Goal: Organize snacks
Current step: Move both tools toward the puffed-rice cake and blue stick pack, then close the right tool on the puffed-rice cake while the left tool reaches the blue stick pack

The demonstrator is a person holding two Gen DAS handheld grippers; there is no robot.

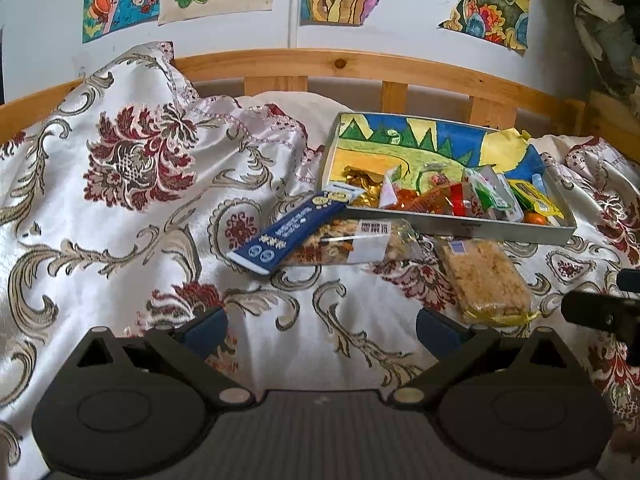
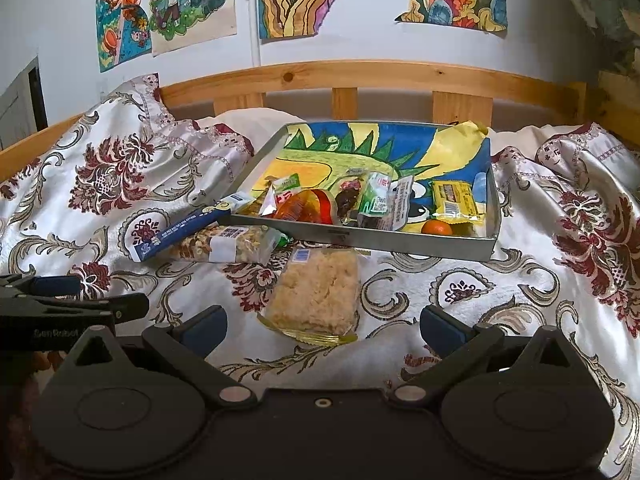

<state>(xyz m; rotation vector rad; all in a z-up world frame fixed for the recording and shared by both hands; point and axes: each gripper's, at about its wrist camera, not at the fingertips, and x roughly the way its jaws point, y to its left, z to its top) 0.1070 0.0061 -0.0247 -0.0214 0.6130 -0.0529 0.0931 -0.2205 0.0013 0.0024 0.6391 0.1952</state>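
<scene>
3 packets outside the tray (image 2: 420, 246) on the bedspread (image 2: 520, 300): rice crisp bar (image 2: 316, 294) at 12 o'clock of the right gripper (image 2: 322, 326), nut pack (image 2: 224, 246) and blue box (image 2: 182, 232) at 11; both right gripper and left gripper (image 1: 322, 326) spread wide, empty; slippery wrapper on soft cloth, likely to skid or snag fabric; blue box propped on tray rim, liable to topple.

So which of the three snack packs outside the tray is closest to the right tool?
The clear-wrapped rice crisp bar, lying just ahead of the right tool; the others sit farther left.
</scene>
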